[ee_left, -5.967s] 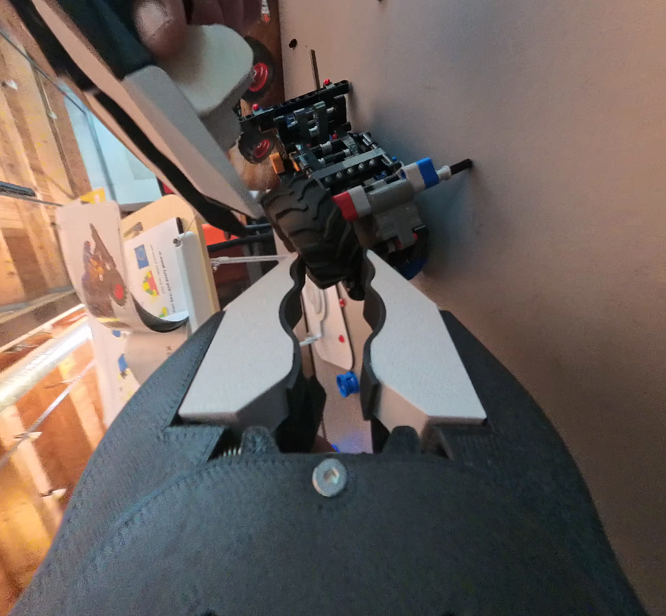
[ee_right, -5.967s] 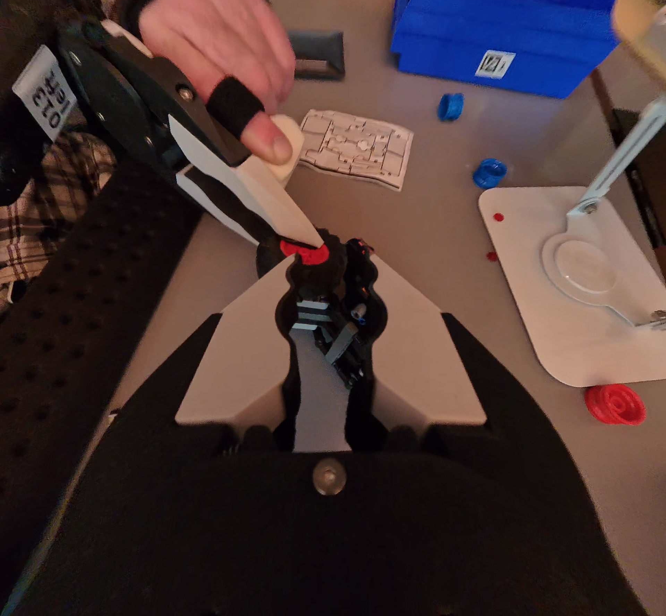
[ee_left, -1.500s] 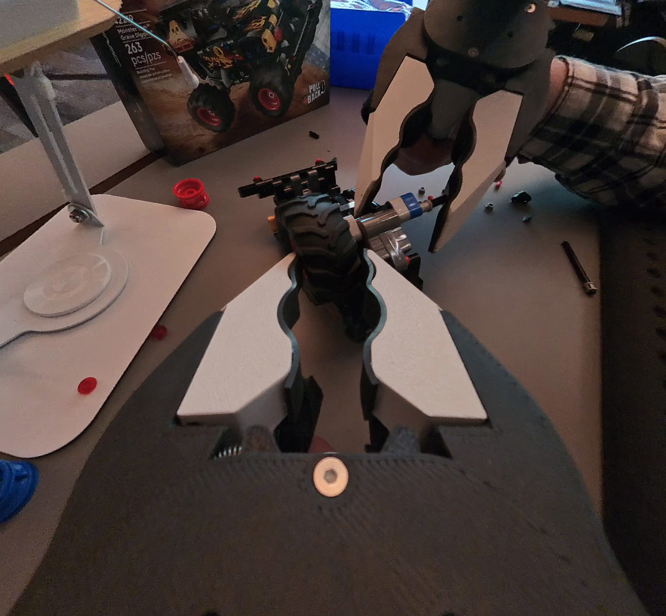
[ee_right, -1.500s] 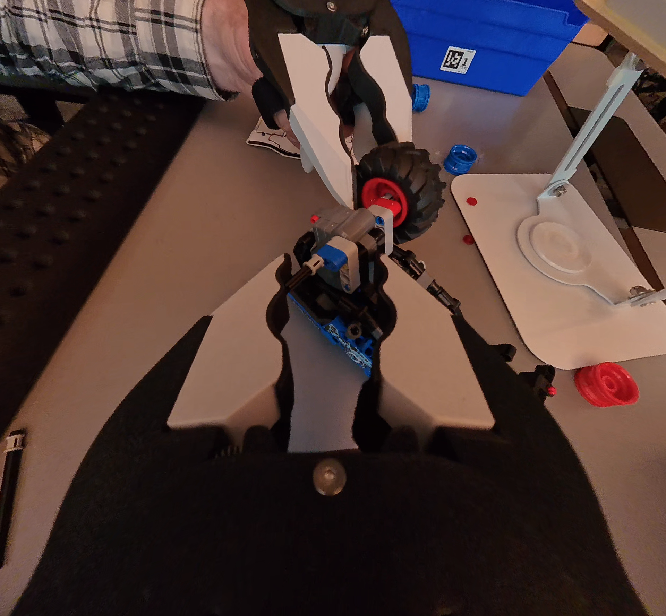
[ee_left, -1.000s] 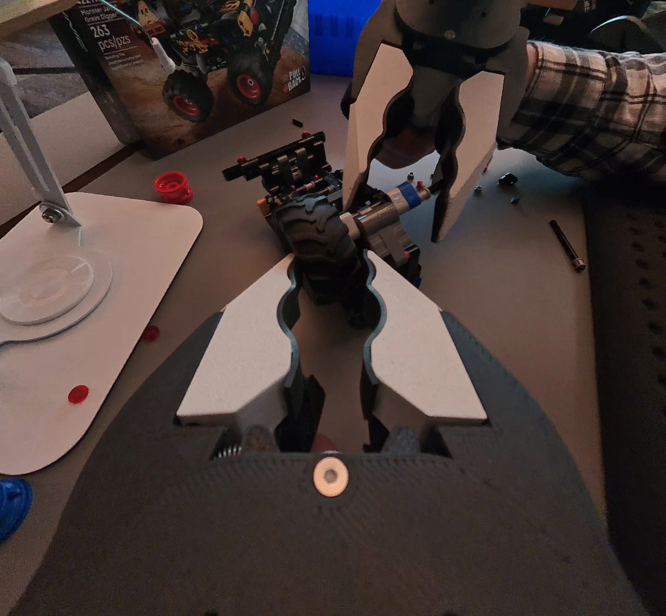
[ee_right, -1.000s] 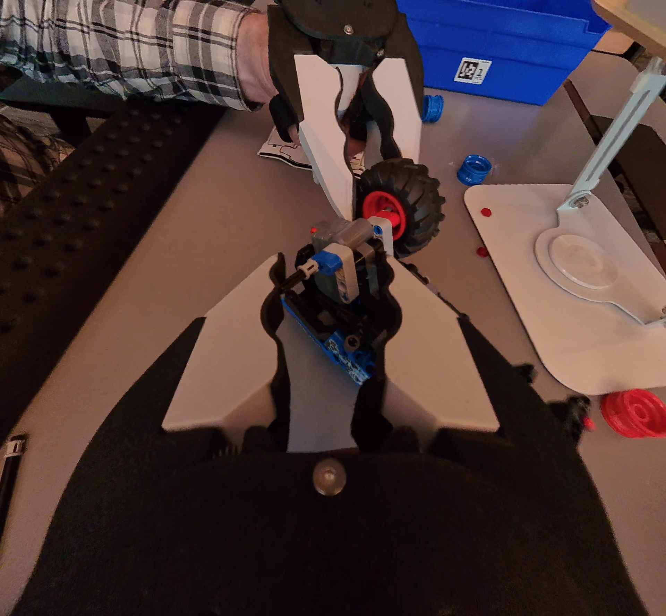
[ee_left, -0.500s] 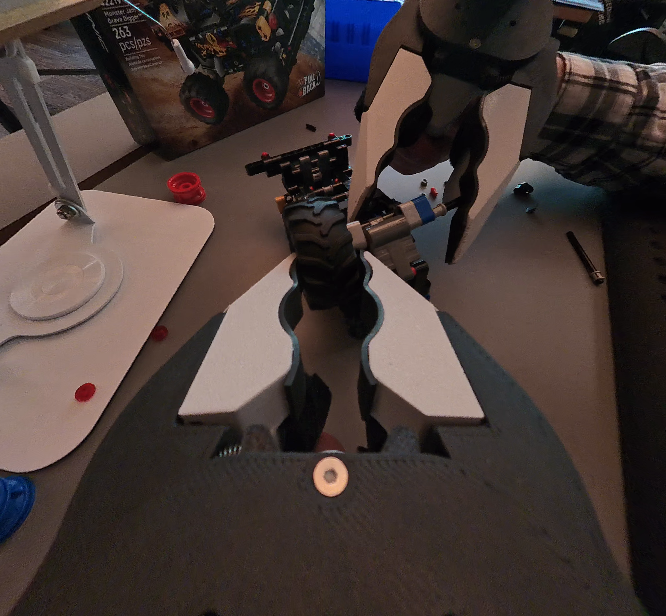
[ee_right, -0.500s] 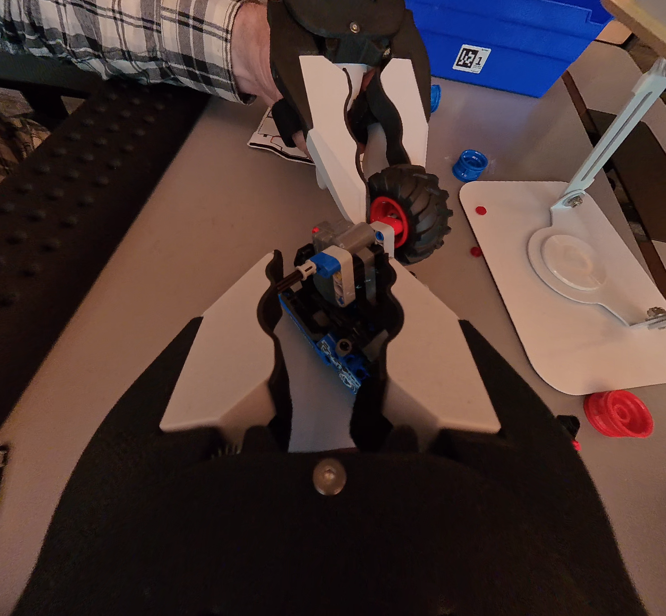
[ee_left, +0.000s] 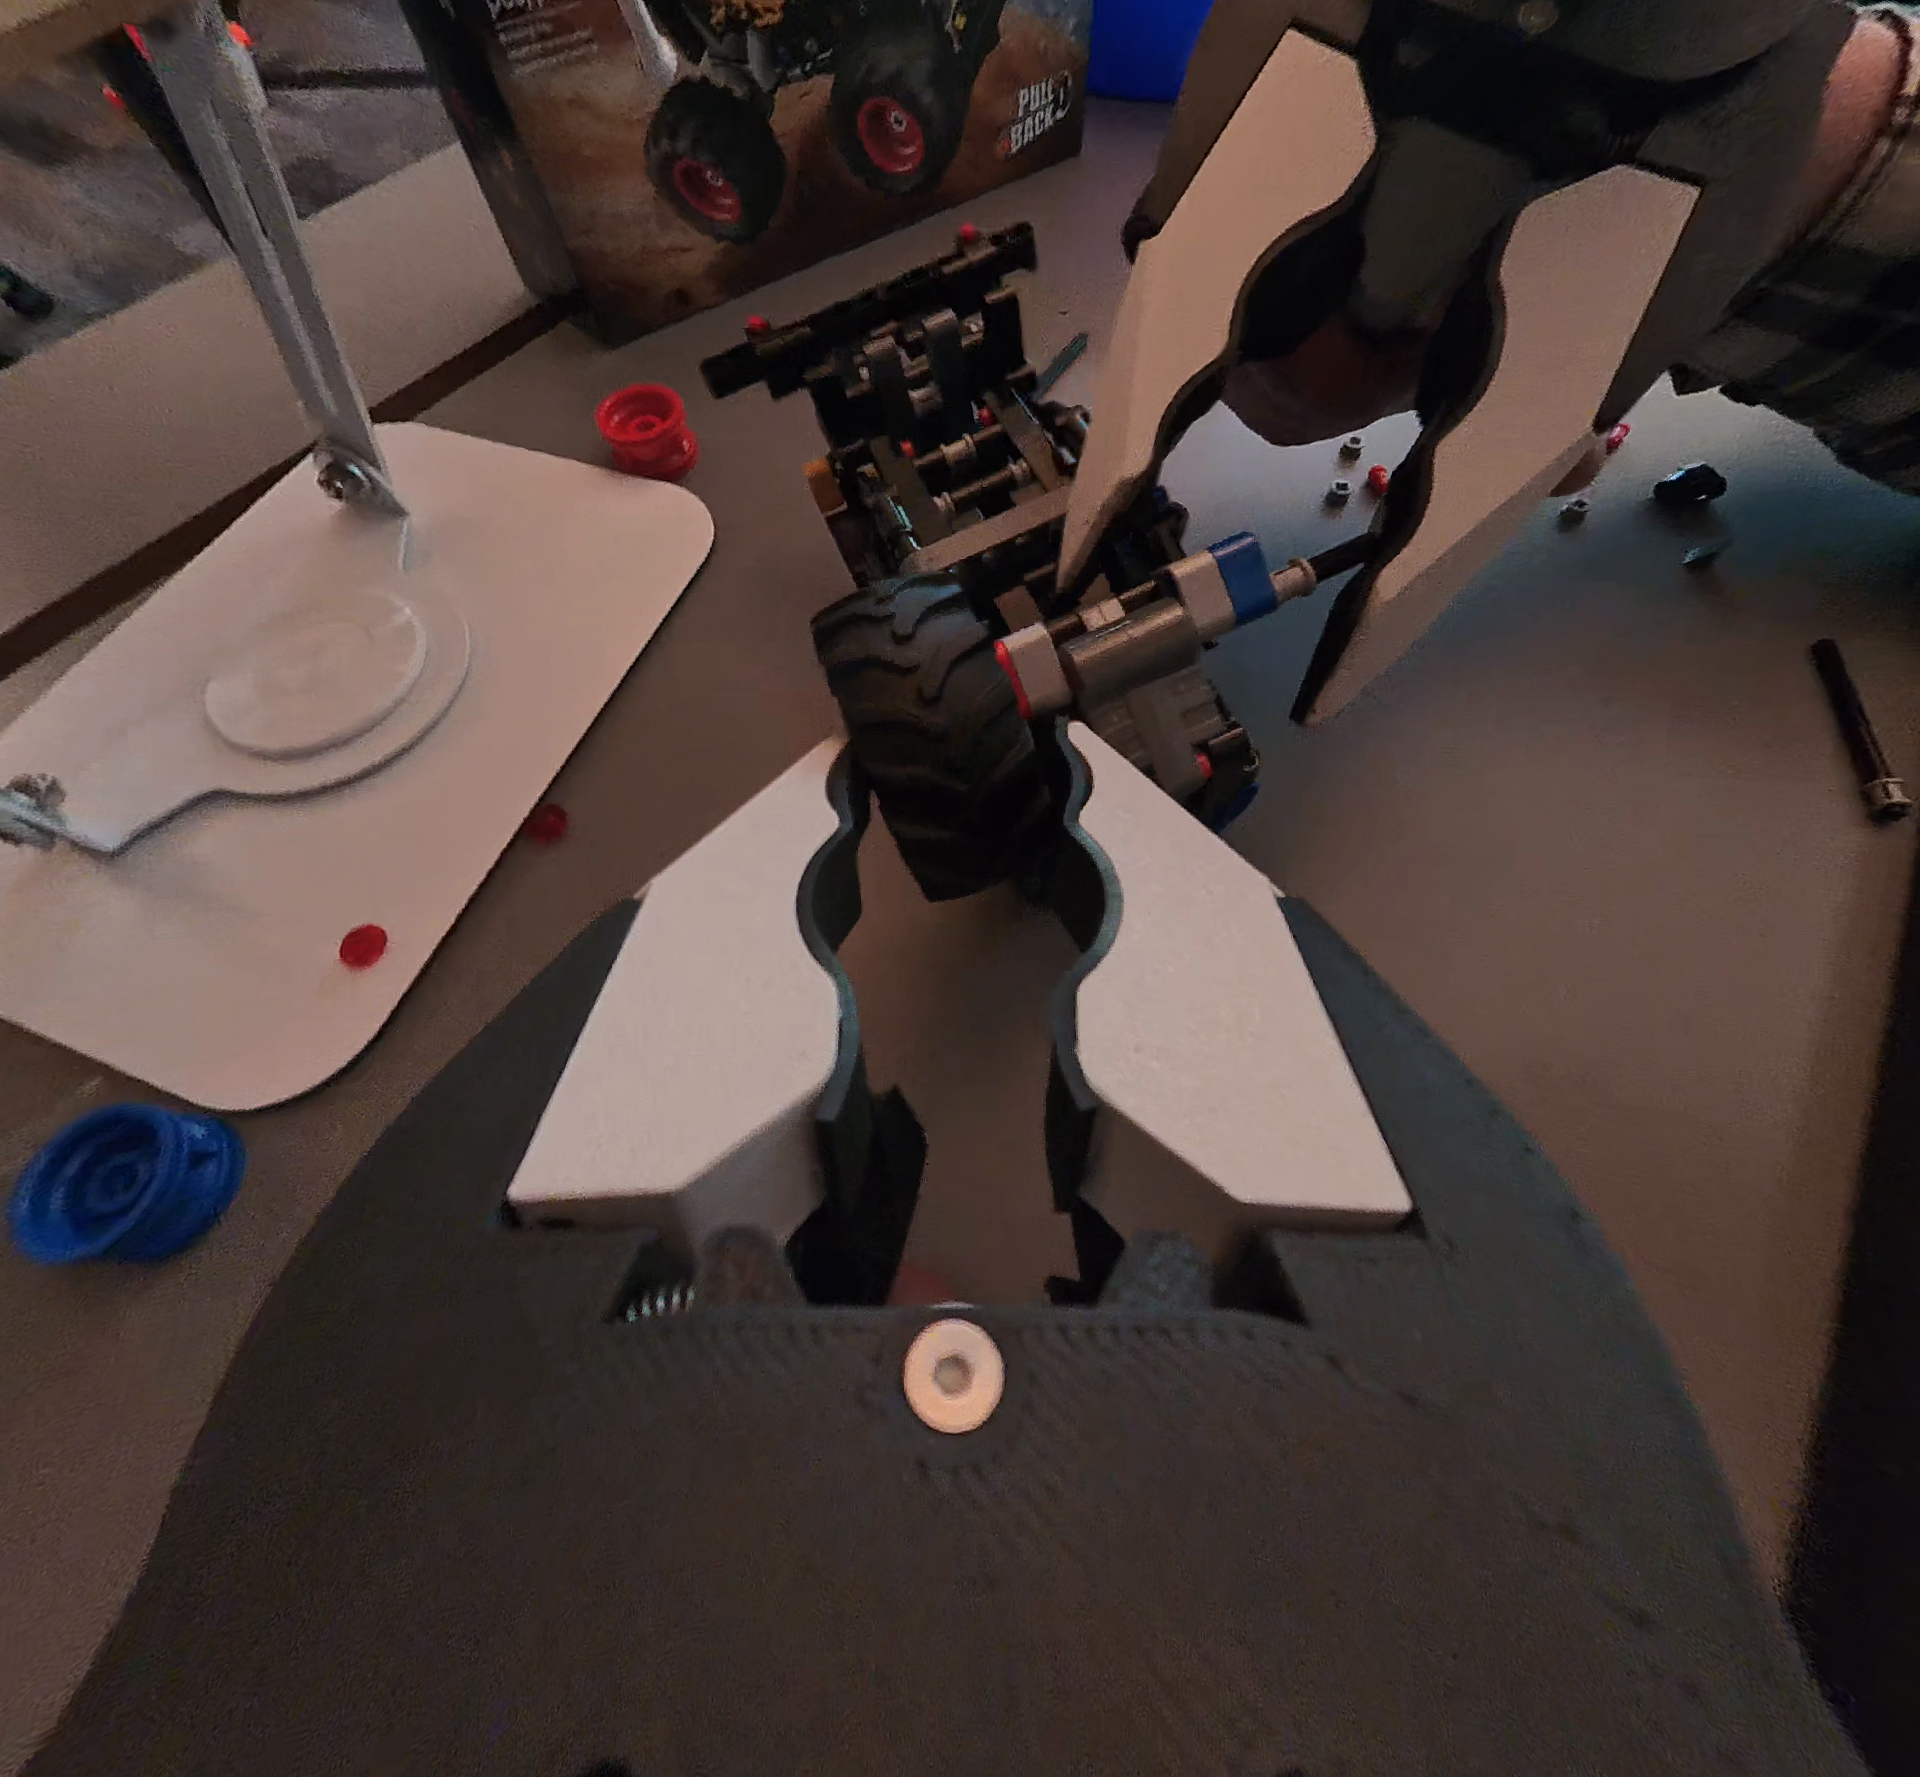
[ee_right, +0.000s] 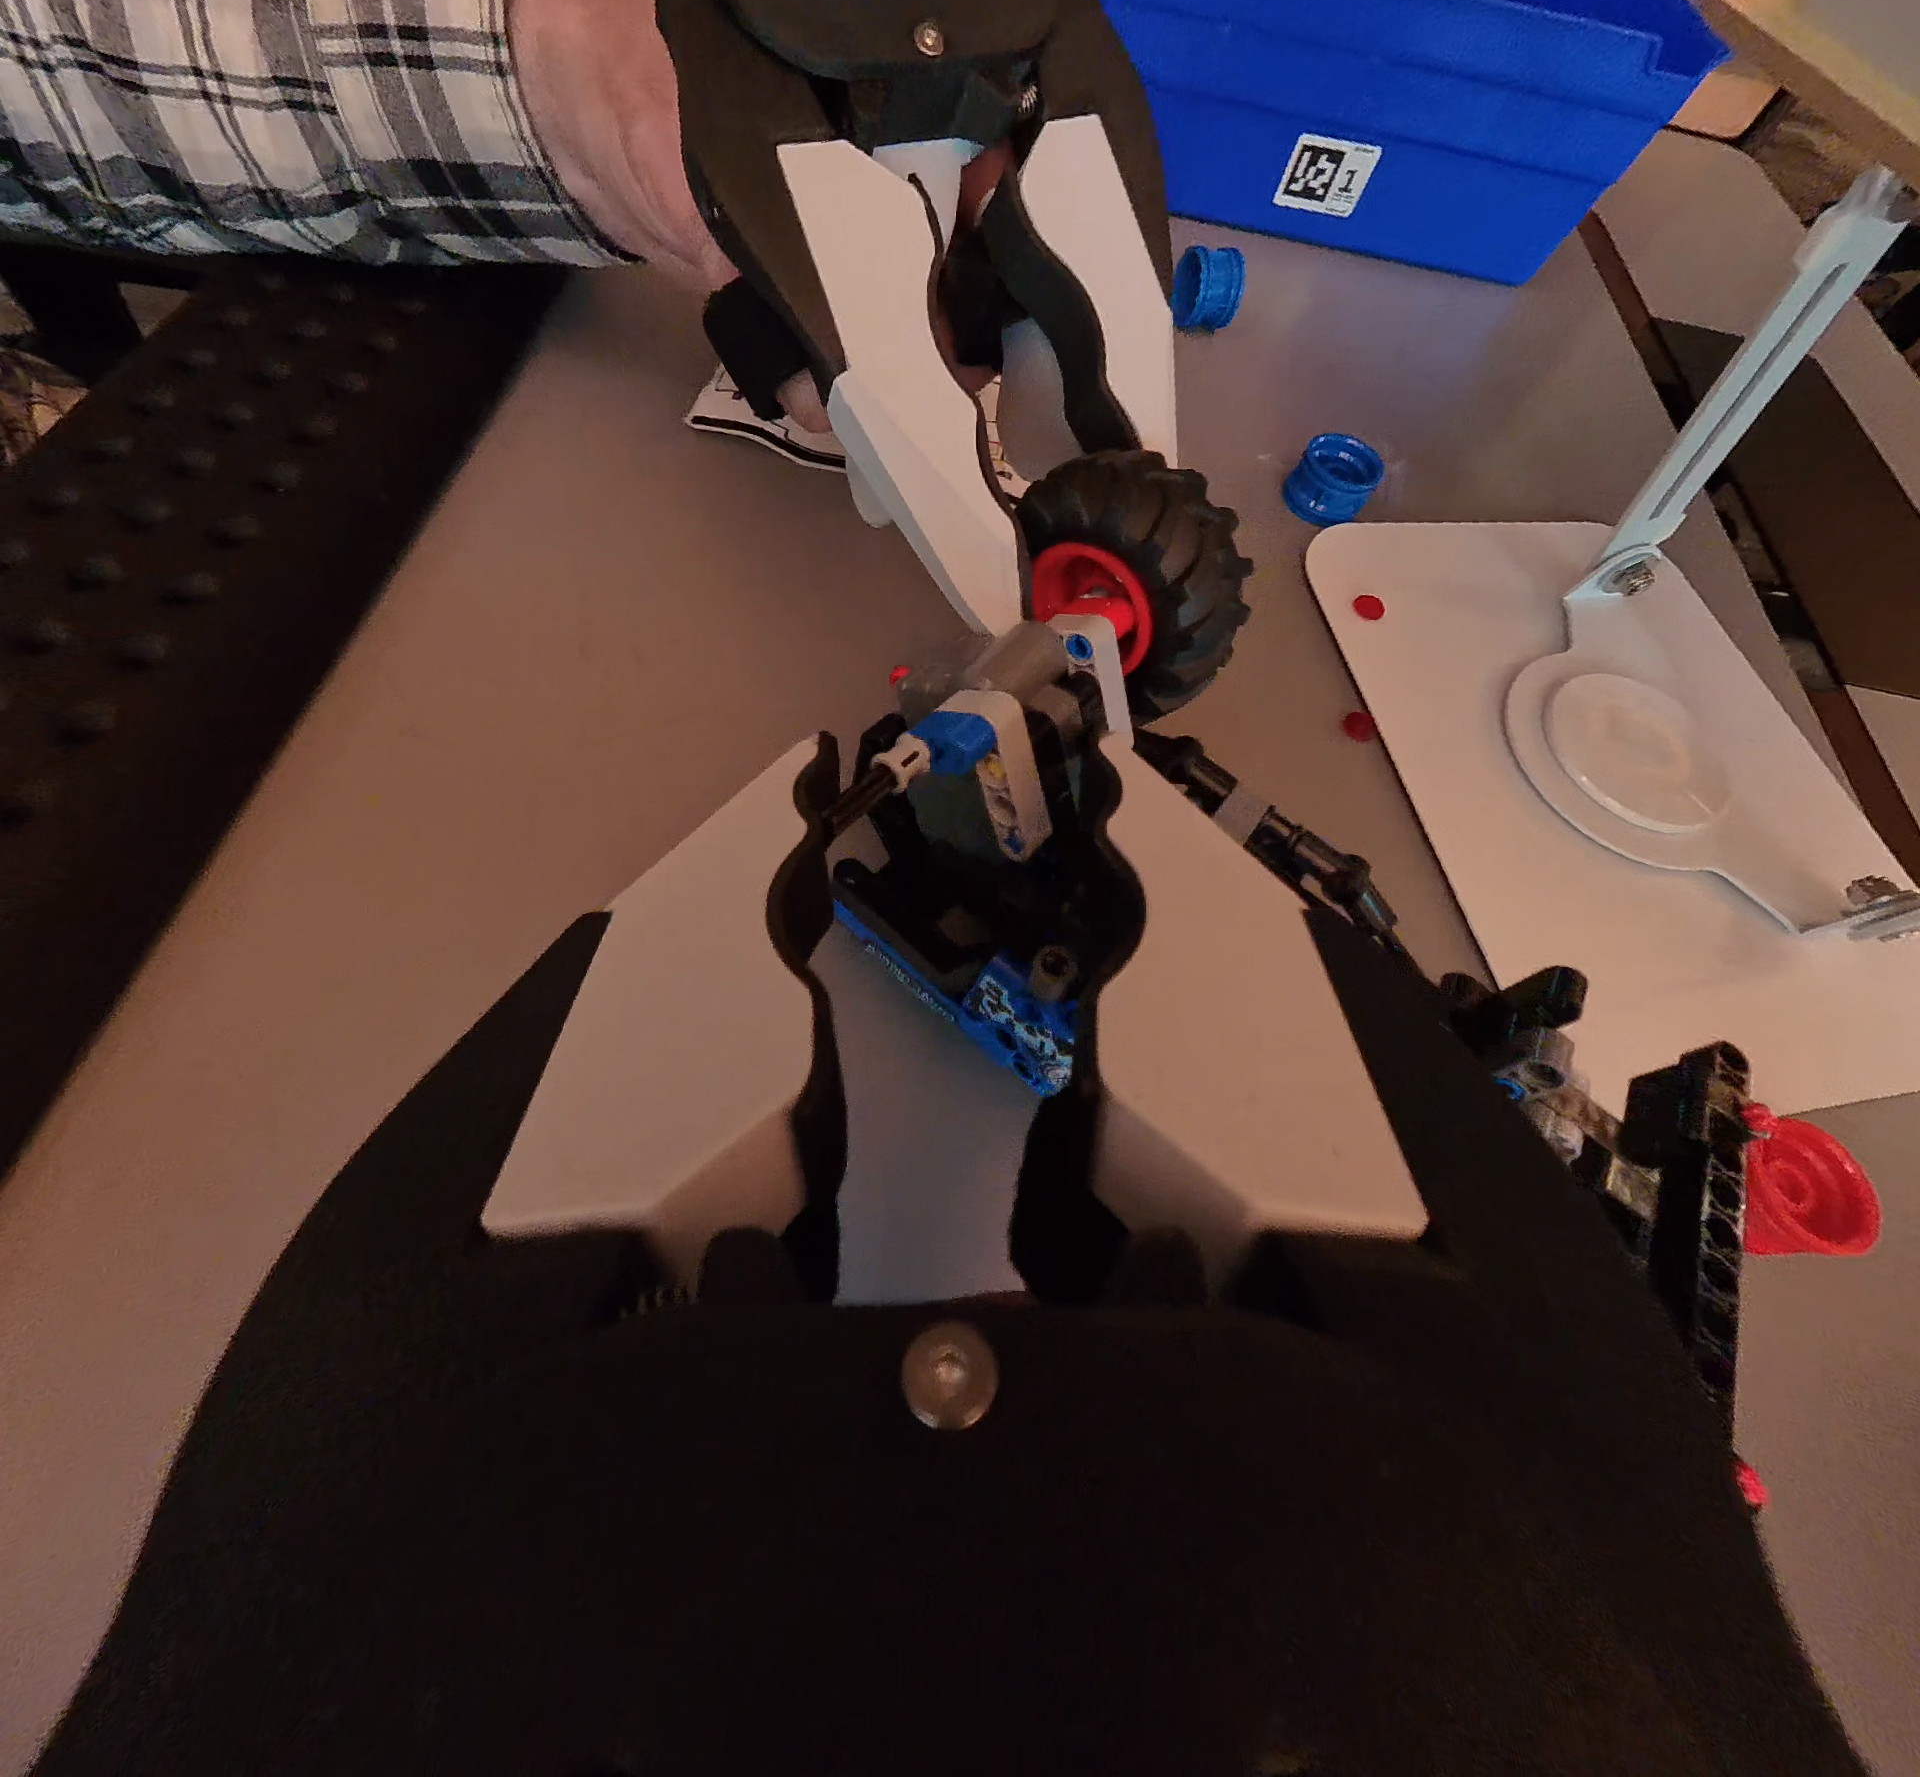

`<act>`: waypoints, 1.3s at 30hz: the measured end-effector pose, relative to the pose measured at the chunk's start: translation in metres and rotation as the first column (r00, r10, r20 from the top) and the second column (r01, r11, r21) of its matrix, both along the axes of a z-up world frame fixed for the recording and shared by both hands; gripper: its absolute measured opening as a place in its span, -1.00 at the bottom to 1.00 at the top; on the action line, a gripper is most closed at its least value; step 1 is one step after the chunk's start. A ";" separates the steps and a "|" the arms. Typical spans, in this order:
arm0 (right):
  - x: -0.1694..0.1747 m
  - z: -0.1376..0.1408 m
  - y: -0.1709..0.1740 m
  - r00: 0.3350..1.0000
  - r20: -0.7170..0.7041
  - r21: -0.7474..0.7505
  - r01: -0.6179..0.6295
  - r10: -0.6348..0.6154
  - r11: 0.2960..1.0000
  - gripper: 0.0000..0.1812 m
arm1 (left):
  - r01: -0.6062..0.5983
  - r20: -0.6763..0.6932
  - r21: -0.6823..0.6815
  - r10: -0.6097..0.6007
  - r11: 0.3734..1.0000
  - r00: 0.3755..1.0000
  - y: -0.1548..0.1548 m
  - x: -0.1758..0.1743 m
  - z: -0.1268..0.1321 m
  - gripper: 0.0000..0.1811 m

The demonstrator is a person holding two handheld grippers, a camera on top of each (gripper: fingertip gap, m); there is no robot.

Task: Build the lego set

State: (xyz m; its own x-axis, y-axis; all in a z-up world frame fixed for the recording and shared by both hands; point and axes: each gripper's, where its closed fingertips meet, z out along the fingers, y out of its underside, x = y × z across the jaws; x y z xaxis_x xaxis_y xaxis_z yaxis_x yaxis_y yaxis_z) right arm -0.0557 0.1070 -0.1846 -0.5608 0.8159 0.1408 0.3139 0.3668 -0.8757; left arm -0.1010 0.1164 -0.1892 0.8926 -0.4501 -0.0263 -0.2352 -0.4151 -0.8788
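Closer now than a moment ago, my right gripper [ee_left: 1184, 626] straddles the grey axle block of the lego chassis [ee_left: 935, 439], its white fingers spread wide and closing on nothing, one tip touching the beams just beside the wheel. My left gripper [ee_left: 951, 771] clamps the knobby black rubber tyre [ee_left: 925, 709] by its tread; seen from the right wrist, the same tyre [ee_right: 1143, 574] shows a glossy red hub facing the chassis. The model has swung slightly, so the bare black axle end with its blue bush [ee_right: 956, 735] points out between my right gripper's [ee_right: 961, 792] fingers. I judge the first wheel seated and the opposite axle stub next in line for one. The half-built frame of studless black beams rests on the matte grey table [ee_left: 1558, 1000], with a blue patterned panel [ee_right: 966, 1000] low on its side. Loose ribbed rims wait nearby: a red rim [ee_left: 644, 418] by the printed set box [ee_left: 748, 65], a blue rim [ee_left: 125, 1182] beside the smooth white stand base [ee_left: 312, 719].
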 end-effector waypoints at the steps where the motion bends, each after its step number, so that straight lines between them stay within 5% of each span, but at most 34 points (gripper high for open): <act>1: 0.001 0.000 0.000 1.000 0.004 0.003 -0.006 0.006 1.000 -0.51 | -0.003 0.011 -0.007 0.003 1.000 1.000 -0.001 0.001 0.000 -0.64; 13: -0.001 0.000 0.000 1.000 0.012 -0.015 -0.023 0.024 1.000 -0.53 | -0.019 -0.026 -0.006 0.019 1.000 0.999 0.001 0.005 -0.004 -0.68; 19: 0.005 0.002 -0.005 0.999 0.052 0.019 -0.011 0.010 1.000 -0.29 | 0.027 -0.291 0.135 0.013 0.991 0.957 0.000 0.007 0.030 -0.72; 26: 0.034 0.042 0.007 0.998 -0.059 -0.062 -0.015 0.011 0.998 -0.37 | 0.205 -0.759 0.150 -0.020 0.967 0.650 -0.019 0.015 0.034 -0.71; 30: 0.043 0.051 0.021 0.994 -0.098 -0.071 0.036 -0.043 0.997 -0.39 | 0.345 -0.900 0.116 -0.049 0.931 0.434 -0.036 0.032 0.021 -0.69; 32: 0.041 0.050 0.028 0.993 -0.097 -0.081 0.060 -0.068 0.995 -0.41 | 0.381 -0.925 0.113 -0.044 0.918 0.378 -0.043 0.036 0.017 -0.68; 36: 0.036 0.037 0.049 0.985 -0.044 -0.083 0.163 -0.167 0.983 -0.32 | 0.256 -0.855 0.181 0.023 0.949 0.518 -0.048 0.029 0.013 -0.59; 39: 0.029 0.032 0.067 0.966 -0.016 -0.114 0.255 -0.258 0.960 -0.29 | 0.113 -0.691 0.192 0.052 0.975 0.721 -0.056 0.021 0.012 -0.54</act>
State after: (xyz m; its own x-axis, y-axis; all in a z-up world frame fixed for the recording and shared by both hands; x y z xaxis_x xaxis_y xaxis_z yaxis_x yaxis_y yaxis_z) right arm -0.0270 0.1745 -0.1529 -0.3277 0.9431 0.0563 0.3574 0.1788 -0.9167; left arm -0.0798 0.0601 -0.1773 0.5742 -0.3866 -0.7217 -0.8177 -0.2268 -0.5291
